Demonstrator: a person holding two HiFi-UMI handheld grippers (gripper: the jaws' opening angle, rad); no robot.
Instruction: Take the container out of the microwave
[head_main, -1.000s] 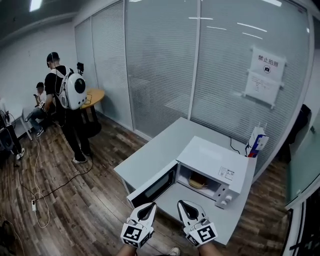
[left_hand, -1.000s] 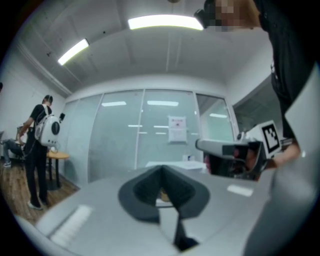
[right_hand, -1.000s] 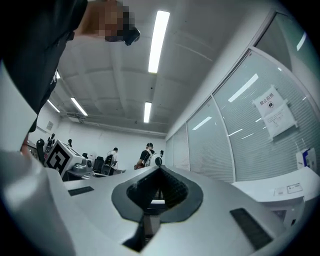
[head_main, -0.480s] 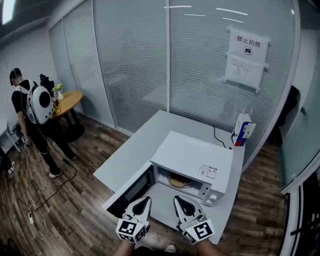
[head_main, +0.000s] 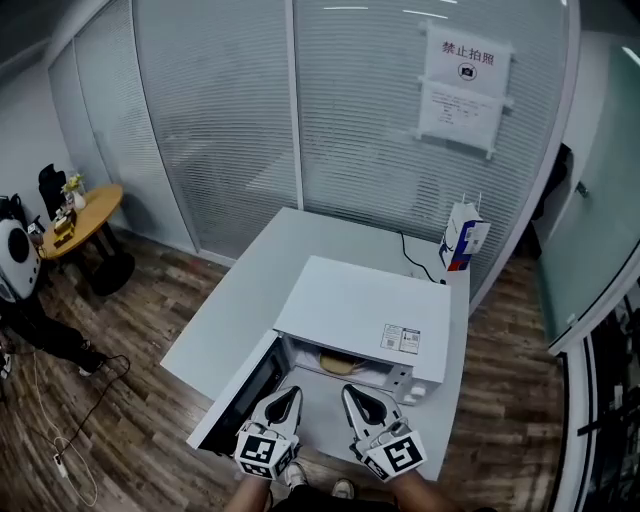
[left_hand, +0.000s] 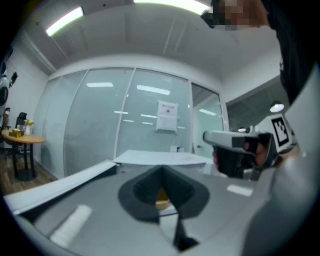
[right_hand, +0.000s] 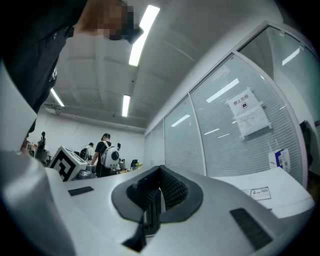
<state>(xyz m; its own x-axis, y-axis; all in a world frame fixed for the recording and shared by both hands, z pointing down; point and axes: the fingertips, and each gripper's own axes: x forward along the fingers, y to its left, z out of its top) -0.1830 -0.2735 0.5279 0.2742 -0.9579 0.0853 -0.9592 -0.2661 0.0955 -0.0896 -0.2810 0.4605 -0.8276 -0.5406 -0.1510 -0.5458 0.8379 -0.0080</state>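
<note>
A white microwave stands on a white table, its door swung open toward the lower left. Inside the cavity lies a yellowish container, partly hidden by the microwave's top. My left gripper and right gripper hover side by side just in front of the opening, both shut and empty. In the left gripper view the container shows as a yellow patch behind the shut left gripper, with the right gripper's body to its right. In the right gripper view the right gripper is shut.
A blue, white and red carton stands at the table's far right corner by a cable. A glass wall with a paper notice runs behind the table. At far left are a round wooden table and a person.
Both grippers have moved closer to the microwave's open front, and the microwave now sits nearer the middle of the view. The jaws stayed shut.
</note>
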